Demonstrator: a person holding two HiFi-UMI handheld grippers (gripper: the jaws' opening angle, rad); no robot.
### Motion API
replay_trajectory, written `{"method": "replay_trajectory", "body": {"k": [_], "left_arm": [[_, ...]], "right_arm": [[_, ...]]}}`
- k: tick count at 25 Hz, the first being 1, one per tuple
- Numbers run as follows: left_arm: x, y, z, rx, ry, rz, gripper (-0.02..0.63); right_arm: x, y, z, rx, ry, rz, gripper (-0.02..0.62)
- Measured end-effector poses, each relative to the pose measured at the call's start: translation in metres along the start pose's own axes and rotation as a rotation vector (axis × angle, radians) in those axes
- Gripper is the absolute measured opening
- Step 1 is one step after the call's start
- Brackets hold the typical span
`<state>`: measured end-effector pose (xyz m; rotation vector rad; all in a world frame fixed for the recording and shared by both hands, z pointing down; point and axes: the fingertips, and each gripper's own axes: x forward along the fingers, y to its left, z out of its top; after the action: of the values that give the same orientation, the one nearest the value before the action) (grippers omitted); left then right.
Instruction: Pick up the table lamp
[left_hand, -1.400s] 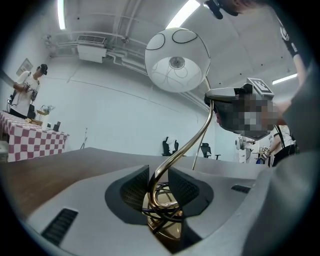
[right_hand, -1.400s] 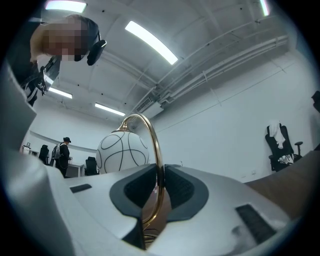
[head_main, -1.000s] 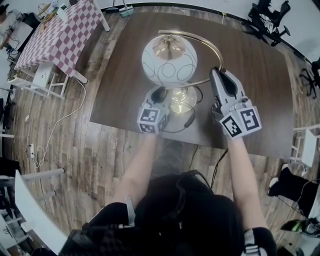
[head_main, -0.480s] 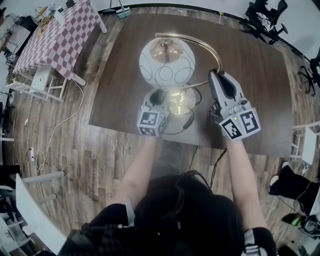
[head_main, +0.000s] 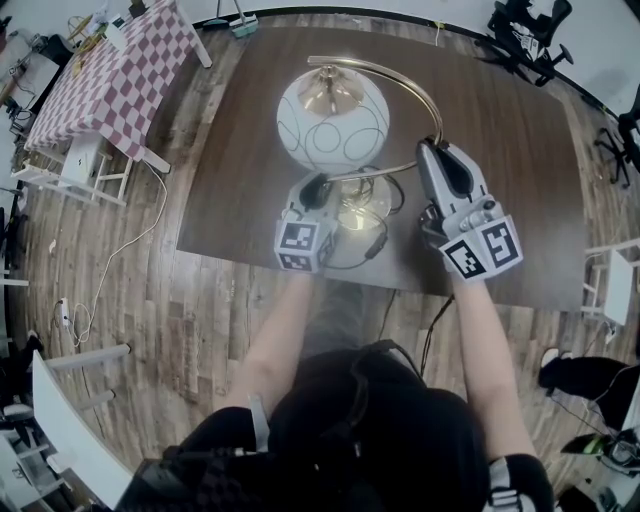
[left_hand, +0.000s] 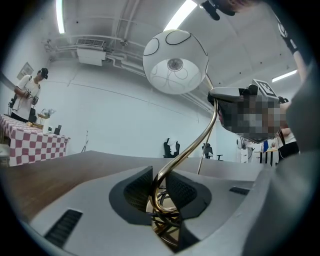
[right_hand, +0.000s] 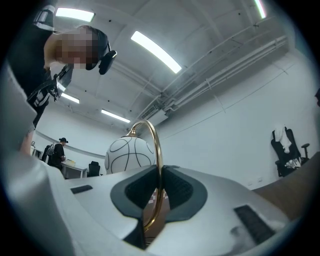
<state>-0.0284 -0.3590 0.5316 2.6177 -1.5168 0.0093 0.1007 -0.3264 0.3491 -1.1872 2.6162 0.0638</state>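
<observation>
- The left gripper (left_hand: 159, 192) is clamped on the lowest curl of the brass stem (left_hand: 200, 137), just above the base (head_main: 358, 202).
- The right gripper (right_hand: 159, 192) pinches the same stem higher up, on the rising side of its arc.
- The table lamp (head_main: 335, 125) is at the near middle of the brown table (head_main: 520, 150), between the two grippers. I cannot tell whether its base has left the top.
- The stem looks stiff, thin and slippery.
- The white globe shade (left_hand: 175, 62) hanging from the stem's tip looks fragile and top-heavy. Taking hold low on the stem and again on the arc seems right, with the lamp kept upright.
</observation>
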Motion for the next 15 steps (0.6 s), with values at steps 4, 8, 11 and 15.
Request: {"method": "replay_trajectory", "body": {"k": [4,8,11,15], "left_arm": [[0.001,-0.001,0.000,0.007,-0.003,0.000,0.092],[0.003,-0.001,0.004,0.009,-0.009,-0.003,0.091],[0.005,0.000,0.008,0.010,-0.017,-0.005,0.091],[0.007,-0.001,0.017,0.016,-0.029,-0.007,0.091]], "right_arm": [[-0.002,0.003,0.002,-0.010,-0.009,0.018,0.044],[-0.001,0.006,0.006,-0.015,-0.022,0.031,0.044],[0.000,0.008,0.010,-0.020,-0.029,0.041,0.044],[0.001,0.009,0.018,-0.026,-0.044,0.049,0.044]]}}
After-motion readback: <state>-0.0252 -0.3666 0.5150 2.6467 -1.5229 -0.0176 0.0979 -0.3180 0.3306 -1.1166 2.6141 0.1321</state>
